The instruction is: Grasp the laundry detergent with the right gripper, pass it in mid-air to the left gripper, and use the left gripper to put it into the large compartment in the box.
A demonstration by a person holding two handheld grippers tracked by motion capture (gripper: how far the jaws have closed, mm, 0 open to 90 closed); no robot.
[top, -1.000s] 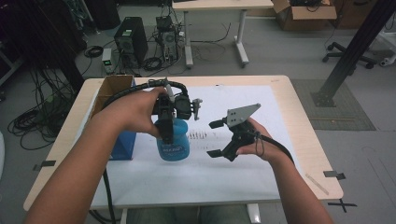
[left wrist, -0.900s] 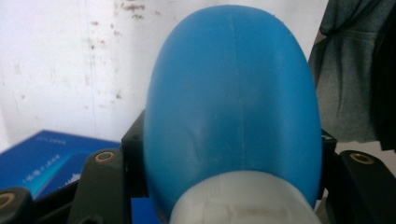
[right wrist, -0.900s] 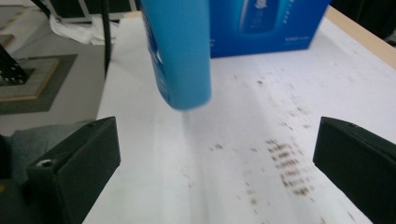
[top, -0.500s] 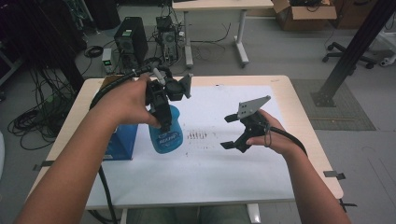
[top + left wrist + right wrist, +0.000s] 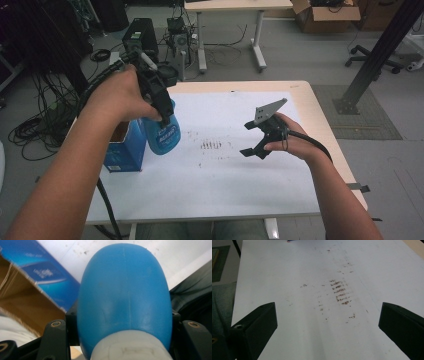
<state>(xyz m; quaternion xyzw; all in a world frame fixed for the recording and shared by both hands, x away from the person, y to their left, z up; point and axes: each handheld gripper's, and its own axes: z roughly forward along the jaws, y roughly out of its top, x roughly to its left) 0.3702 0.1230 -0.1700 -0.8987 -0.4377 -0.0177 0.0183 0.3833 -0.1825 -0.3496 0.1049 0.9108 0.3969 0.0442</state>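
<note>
The blue spray bottle has been lifted higher, clamped at its neck by the left gripper. The right gripper is held spread, empty. Slippage onto the stained white sheet is risked.

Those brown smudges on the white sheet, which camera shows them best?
The right gripper view: the brown smudges lie close and sharp between its open fingers. The high view shows the same marks small and far. The left gripper view catches just a few specks past the blue bottle.

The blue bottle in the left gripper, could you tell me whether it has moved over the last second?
Yes. The blue bottle has been lifted and carried left, toward the blue box, away from the brown marks.
</note>
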